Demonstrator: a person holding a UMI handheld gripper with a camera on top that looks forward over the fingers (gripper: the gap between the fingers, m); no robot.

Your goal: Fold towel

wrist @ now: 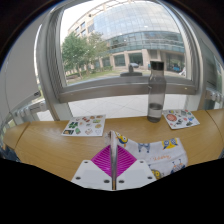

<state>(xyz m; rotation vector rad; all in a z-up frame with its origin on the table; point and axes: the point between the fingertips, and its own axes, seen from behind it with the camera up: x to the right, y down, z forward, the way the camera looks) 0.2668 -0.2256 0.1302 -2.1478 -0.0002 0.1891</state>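
Gripper view: jaws clenched on towel (150, 152) edge (bottle (156, 90) beyond, contents unclear).

No text, label or number can be read anywhere.

The hand-held gripper (113, 172) has its 2 fingers pressed together over a patterned towel (150, 155) on the wooden counter (45, 145), a bottle (156, 92) at 1 o'clock.

Towel (158, 153) white with colourful cartoon prints; gripper (113, 163) pads (104, 158) magenta; tabletop (50, 148) light wood; bottle (156, 92) grey.
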